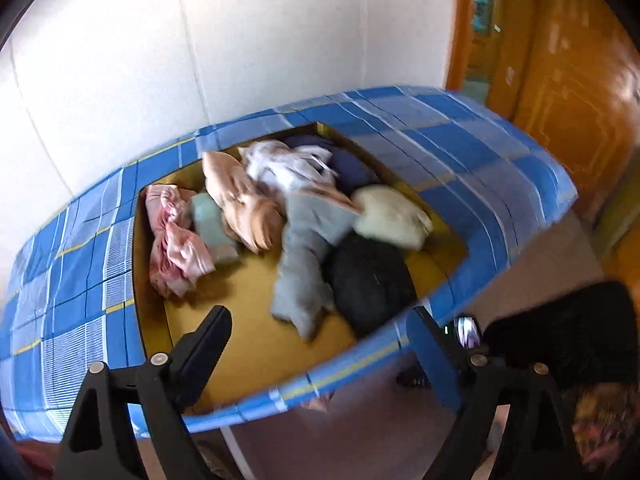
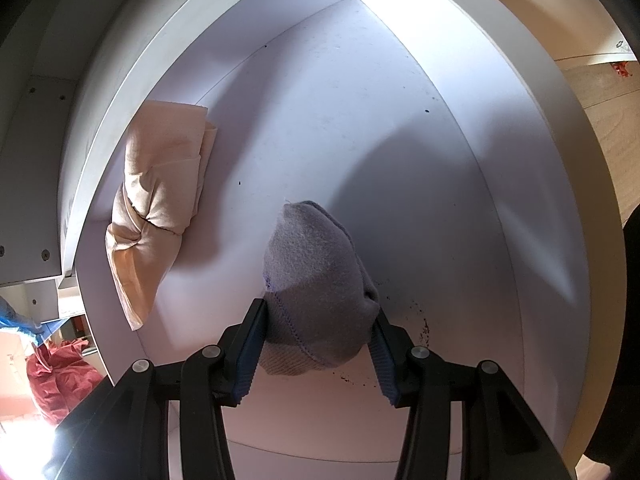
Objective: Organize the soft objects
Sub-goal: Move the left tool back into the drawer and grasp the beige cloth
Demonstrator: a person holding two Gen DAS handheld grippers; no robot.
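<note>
Task judged at early stage. One beige folded cloth (image 2: 158, 216) already laid in white drawer (image 2: 400, 128), against left wall. Grey rolled cloth (image 2: 316, 284) clamped between pads of right gripper (image 2: 316, 344), held low over drawer floor, not yet released. Left gripper (image 1: 316, 344) spread wide, nothing held between fingers, aimed at yellow tray (image 1: 248, 320) on blue plaid bed (image 1: 460, 140). Heap of pink, peach, white, grey and dark cloths (image 1: 304, 216) left unsorted in tray; most of work judged outstanding.
</note>
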